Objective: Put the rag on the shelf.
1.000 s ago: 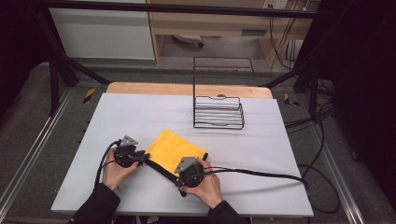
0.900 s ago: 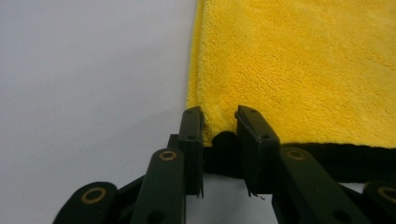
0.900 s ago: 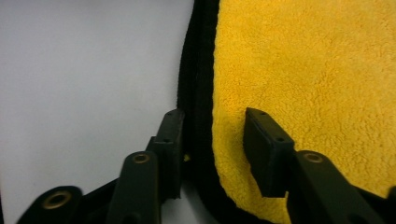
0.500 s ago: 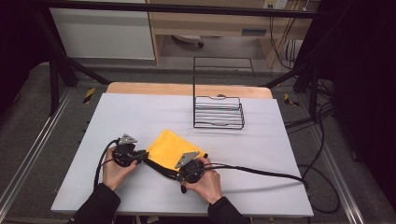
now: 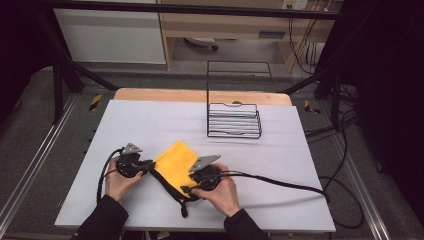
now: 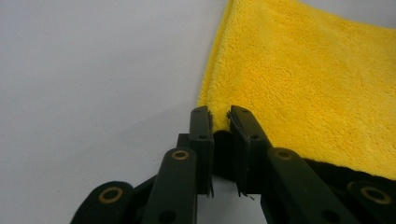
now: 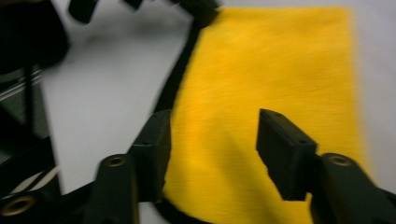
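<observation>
Pinching the yellow cloth point(image 6: 308, 88), left claw point(image 6: 219, 114); wire rack point(image 5: 234, 120) apart.

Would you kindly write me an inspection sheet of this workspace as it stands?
Surface: white table, edges bare.
Job's things: yellow cloth with black edging, flat at the near middle.
Clutter: black wire rack at the far side, apart from the cloth.
Grippers: left gripper pinches the cloth's corner; right gripper above the cloth, jaws just opening, nothing pressed.
Cables: black cable trails right off the table.
Surroundings: dark frame, grey floor, wooden furniture behind.
</observation>
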Demonstrator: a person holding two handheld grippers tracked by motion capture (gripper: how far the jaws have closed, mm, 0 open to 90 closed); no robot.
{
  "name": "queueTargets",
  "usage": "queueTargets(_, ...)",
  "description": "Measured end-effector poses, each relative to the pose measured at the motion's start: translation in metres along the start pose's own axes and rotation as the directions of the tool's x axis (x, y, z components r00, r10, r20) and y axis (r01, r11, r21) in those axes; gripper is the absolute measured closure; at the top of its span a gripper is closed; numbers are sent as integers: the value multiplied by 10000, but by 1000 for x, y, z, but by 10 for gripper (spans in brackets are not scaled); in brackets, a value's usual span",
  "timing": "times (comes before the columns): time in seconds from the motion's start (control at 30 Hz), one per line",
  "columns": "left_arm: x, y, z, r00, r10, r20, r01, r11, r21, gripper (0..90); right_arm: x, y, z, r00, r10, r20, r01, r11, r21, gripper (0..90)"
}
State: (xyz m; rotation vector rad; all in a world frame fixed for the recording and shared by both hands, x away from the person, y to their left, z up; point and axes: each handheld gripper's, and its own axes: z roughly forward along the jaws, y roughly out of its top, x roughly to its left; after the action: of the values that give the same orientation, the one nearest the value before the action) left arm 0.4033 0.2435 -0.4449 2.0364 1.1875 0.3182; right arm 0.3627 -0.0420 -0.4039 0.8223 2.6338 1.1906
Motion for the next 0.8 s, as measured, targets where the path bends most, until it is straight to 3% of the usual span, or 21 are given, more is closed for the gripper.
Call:
queueTargets(0.1, 0, -1, 0, 9999, 101, -57, -101, 9999, -4, 768, -27, -3, -11, 9972, 260, 700, -252, 9996, -127, 415)
queueTargets(0.2, -1, -1, 1, 9998, 151, -95, -151, 9999, -2, 764, -52, -13, -10, 9944, 647, 832, -662, 9977, 149, 419)
queueTargets(0.3, -1, -1, 1, 9998, 160, -100, -161, 9999, -17, 763, -66, -24, -1, 9930, 854, 820, -895, 9948, 477, 456)
queueTargets(0.43, -1, -1, 1, 9999, 114, -35, -114, 9999, -36, 770, -71, -33, 7, 9907, 1244, 547, -1289, 9878, 875, 569)
queueTargets(0.57, 0, 0, 0, 10000, 20, 24, -20, 10000, -68, 777, -72, -37, 10, 9804, 1972, -18, -1964, 9770, 829, 729)
queueTargets(0.63, -1, 1, 0, 10000, 39, 21, -39, 10000, -77, 785, -71, -37, 9, 9773, 2117, -29, -2107, 9739, 841, 812)
queueTargets(0.8, -1, 6, 2, 9998, -64, 204, 70, 9995, -292, 799, -65, -35, -2, 9705, 2409, -48, -2396, 9672, 844, 839)
